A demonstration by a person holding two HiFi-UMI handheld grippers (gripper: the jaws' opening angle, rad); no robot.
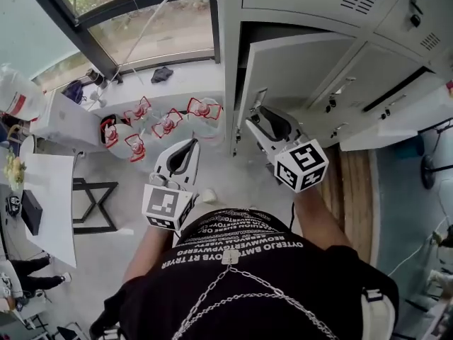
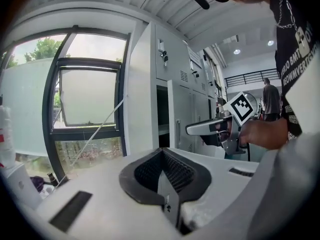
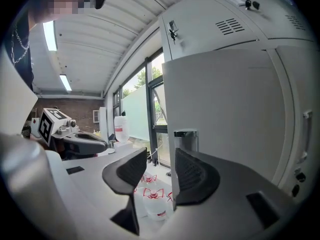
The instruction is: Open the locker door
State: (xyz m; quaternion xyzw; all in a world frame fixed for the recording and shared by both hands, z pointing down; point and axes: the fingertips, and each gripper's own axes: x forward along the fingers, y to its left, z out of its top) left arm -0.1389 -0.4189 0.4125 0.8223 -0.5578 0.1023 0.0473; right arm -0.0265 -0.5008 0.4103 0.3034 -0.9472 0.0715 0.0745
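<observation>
The grey locker door stands partly swung out from the locker bank, its free edge toward me. My right gripper is at that edge, just below the small metal handle. In the right gripper view the jaws stand open, with the door's edge between them close to the right pad, and the handle just beyond. My left gripper hangs in free air left of the locker, shut with nothing in it. From it I see the right gripper at the door.
Several large water bottles with red handles stand on the floor under the window. A white table and a black frame are at the left. More closed locker doors run to the right.
</observation>
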